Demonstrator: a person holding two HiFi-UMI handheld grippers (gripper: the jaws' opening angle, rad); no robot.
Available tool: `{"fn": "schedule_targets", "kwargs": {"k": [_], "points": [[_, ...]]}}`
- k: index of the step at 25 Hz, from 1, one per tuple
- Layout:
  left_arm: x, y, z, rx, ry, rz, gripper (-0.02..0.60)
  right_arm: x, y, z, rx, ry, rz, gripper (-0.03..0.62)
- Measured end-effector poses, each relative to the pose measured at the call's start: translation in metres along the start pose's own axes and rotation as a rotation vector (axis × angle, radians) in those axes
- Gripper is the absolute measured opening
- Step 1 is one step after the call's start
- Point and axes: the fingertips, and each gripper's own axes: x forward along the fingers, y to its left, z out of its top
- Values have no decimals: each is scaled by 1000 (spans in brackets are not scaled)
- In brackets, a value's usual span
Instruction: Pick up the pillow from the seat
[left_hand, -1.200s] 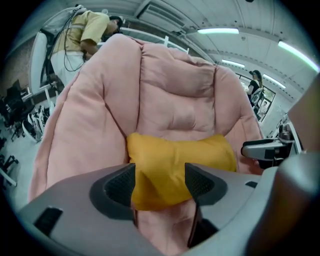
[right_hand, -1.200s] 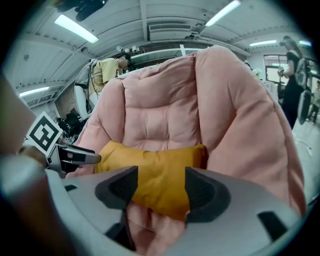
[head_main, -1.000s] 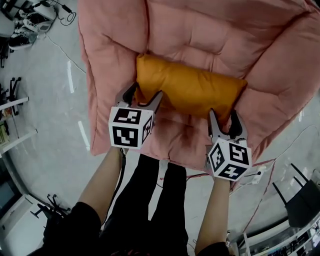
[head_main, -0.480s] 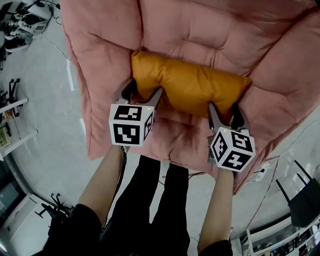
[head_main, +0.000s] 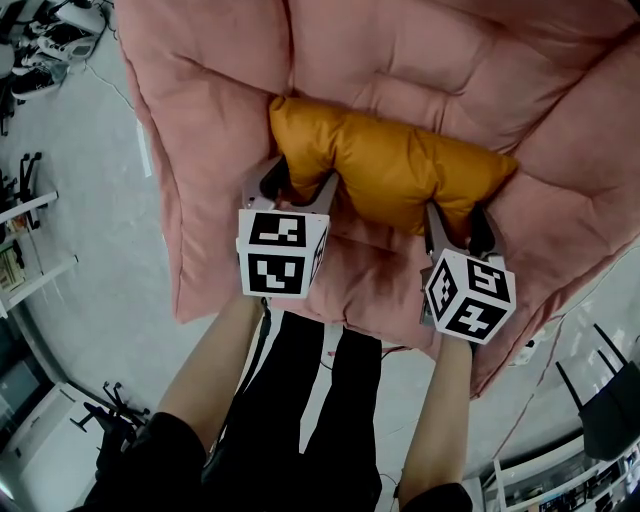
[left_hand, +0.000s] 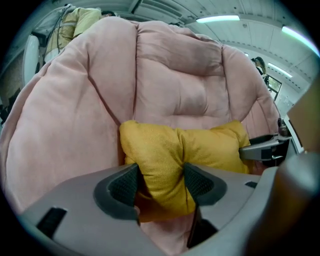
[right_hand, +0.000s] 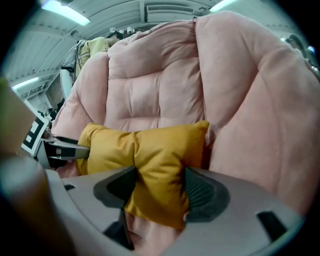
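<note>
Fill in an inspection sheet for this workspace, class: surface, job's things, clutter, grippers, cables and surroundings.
Surface: pink quilted padded seat, broad and soft.
Job's things: mustard-yellow fabric pillow lying across the seat, pinched in near both ends.
Clutter: black-and-white gear on the floor beyond the seat.
Grippers: left gripper, jaws have just been closing, pads pressing the pillow's left end between them; right gripper, jaws have just been opening, pads pressing the pillow's right end between them.
Cables: thin lead on the floor below the seat's front edge.
Surroundings: grey floor, black chair, white rack.
</note>
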Motion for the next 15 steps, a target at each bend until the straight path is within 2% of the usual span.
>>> {"fn": "schedule_targets", "kwargs": {"k": [5,15], "points": [[4,-6,-8,33,27,-17,221,4,6,-8,-6,17,10,279],[-11,-9,-6,33,-35,-18,170,-9,9,-7,-20,-41,-10,224]]}}
